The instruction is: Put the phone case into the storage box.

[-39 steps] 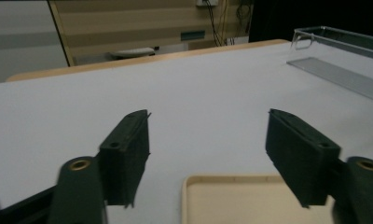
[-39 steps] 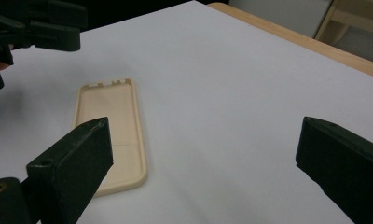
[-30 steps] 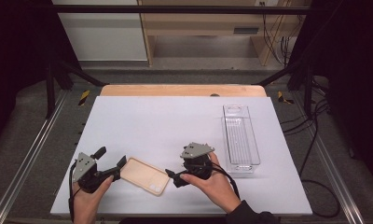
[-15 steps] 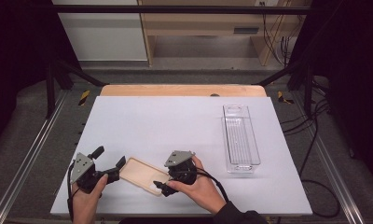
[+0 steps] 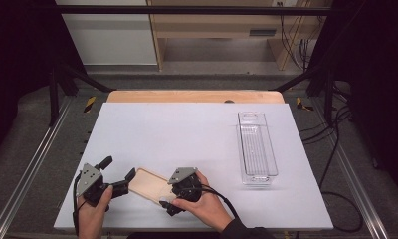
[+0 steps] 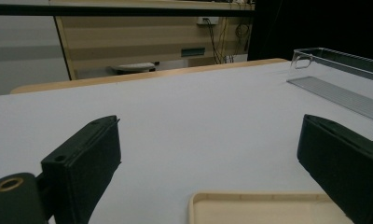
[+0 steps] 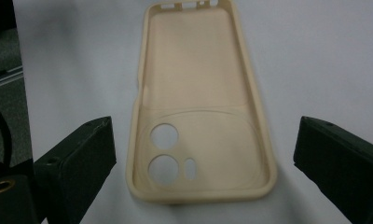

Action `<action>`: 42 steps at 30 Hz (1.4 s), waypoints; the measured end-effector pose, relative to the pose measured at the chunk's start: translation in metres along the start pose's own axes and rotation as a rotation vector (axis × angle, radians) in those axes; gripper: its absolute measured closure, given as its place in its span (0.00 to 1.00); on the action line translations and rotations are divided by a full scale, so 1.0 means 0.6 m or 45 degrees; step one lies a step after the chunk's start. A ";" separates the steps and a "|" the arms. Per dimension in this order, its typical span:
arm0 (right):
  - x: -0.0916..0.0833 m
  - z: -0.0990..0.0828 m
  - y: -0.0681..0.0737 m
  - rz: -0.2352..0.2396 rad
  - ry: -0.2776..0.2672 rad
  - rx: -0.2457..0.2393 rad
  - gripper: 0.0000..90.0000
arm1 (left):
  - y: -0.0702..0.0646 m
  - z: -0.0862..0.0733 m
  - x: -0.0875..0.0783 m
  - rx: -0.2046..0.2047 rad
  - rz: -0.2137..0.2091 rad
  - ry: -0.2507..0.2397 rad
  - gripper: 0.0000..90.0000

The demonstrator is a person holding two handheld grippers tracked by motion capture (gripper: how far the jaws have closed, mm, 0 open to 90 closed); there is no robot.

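A beige phone case (image 5: 146,182) lies open side up on the white table (image 5: 187,134), near the front edge. My left gripper (image 5: 120,167) sits low at the case's left end. Its jaws have just been opening and now stand wide, with the case's end (image 6: 264,207) between them and untouched by the pads. In the left gripper view my left gripper (image 6: 208,163) looks across the table. My right gripper (image 5: 166,201) hovers over the case's right end, open. The right gripper view looks straight down my right gripper (image 7: 203,158) onto the case (image 7: 198,84), whose camera holes lie nearest; both jaws stand clear of its sides.
A long clear plastic tray (image 5: 256,147) stands at the right of the table, its rim (image 6: 343,58) visible from the left gripper. A wooden strip (image 5: 192,96) runs along the far edge. Metal rails flank the table, and cables lie on the floor at right.
My right hand has come left and down, from beside the case to over its right end. The left hand has stayed put, with its jaws a little wider.
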State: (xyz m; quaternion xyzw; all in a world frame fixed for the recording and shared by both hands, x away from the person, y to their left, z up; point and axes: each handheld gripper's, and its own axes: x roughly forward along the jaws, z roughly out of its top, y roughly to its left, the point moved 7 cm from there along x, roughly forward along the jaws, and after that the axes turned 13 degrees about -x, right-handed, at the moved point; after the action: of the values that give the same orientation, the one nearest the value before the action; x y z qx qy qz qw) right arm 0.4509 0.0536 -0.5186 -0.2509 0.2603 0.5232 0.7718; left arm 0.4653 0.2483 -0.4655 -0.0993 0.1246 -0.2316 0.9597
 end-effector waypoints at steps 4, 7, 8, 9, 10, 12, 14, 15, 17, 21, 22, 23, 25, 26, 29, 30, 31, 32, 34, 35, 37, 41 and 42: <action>0.012 -0.004 0.006 0.022 0.024 -0.001 0.07 | -0.001 -0.001 0.001 0.003 -0.009 0.006 0.06; 0.016 -0.005 0.006 0.019 0.032 0.003 0.07 | -0.001 -0.001 0.000 0.006 -0.012 0.003 0.06; 0.018 -0.007 0.006 0.017 0.040 0.003 0.07 | -0.002 0.000 0.000 0.003 -0.014 -0.002 0.06; 0.020 -0.007 0.006 0.022 0.039 0.002 0.07 | -0.002 0.000 0.000 0.004 -0.015 -0.002 0.06; 0.022 -0.008 0.006 0.020 0.044 0.009 0.07 | -0.002 0.000 0.000 0.003 -0.015 -0.001 0.06; 0.023 -0.008 0.006 0.019 0.046 0.009 0.07 | -0.003 0.000 0.000 0.003 -0.016 -0.002 0.06; 0.027 -0.010 0.006 0.014 0.055 -0.003 0.07 | -0.004 -0.001 0.001 0.012 -0.022 0.004 0.06; 0.027 -0.010 0.006 0.014 0.055 -0.003 0.07 | -0.004 -0.001 0.001 0.012 -0.022 0.004 0.06; 0.028 -0.011 0.007 0.014 0.064 -0.002 0.07 | -0.004 -0.002 0.001 0.013 -0.027 0.007 0.06; 0.031 -0.013 0.006 0.013 0.076 -0.013 0.08 | -0.005 -0.002 0.001 0.014 -0.033 0.006 0.06; 0.031 -0.013 0.005 0.015 0.074 -0.013 0.08 | -0.005 -0.002 0.001 0.013 -0.034 0.008 0.06; 0.031 -0.013 0.005 0.011 0.073 -0.010 0.08 | -0.006 -0.002 0.001 0.014 -0.034 0.008 0.06; 0.031 -0.013 0.006 0.005 0.078 -0.022 0.09 | -0.007 -0.002 0.001 0.019 -0.036 0.008 0.06; 0.032 -0.014 0.006 0.000 0.082 -0.032 0.09 | -0.008 -0.002 0.001 0.023 -0.038 0.009 0.06; 0.032 -0.015 0.008 -0.014 0.093 -0.062 0.09 | -0.008 -0.002 0.001 0.025 -0.040 0.009 0.06; 0.032 -0.015 0.008 -0.017 0.094 -0.063 0.10 | -0.008 -0.002 0.002 0.026 -0.041 0.009 0.06; 0.033 -0.015 0.008 -0.022 0.093 -0.064 0.10 | -0.008 -0.002 0.002 0.026 -0.041 0.011 0.06; 0.032 -0.015 0.009 -0.023 0.092 -0.074 0.11 | -0.008 -0.002 0.002 0.025 -0.042 0.010 0.06; 0.032 -0.016 0.009 -0.020 0.090 -0.079 0.11 | -0.009 -0.002 0.002 0.027 -0.043 0.009 0.06; 0.032 -0.016 0.009 -0.022 0.089 -0.079 0.11 | -0.009 -0.002 0.002 0.026 -0.043 0.008 0.06; 0.032 -0.016 0.010 -0.022 0.086 -0.074 0.12 | -0.009 -0.002 0.001 0.025 -0.044 0.008 0.06; 0.031 -0.015 0.010 -0.021 0.088 -0.077 0.13 | -0.009 -0.001 0.001 0.027 -0.044 0.005 0.06; 0.031 -0.015 0.009 -0.020 0.088 -0.080 0.13 | -0.008 -0.001 0.001 0.027 -0.044 0.004 0.06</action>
State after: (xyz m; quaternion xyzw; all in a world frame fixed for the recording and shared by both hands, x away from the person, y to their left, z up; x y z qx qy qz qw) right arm 0.4503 0.0622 -0.5382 -0.2949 0.2683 0.5161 0.7580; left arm 0.4635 0.2435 -0.4650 -0.0907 0.1220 -0.2496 0.9563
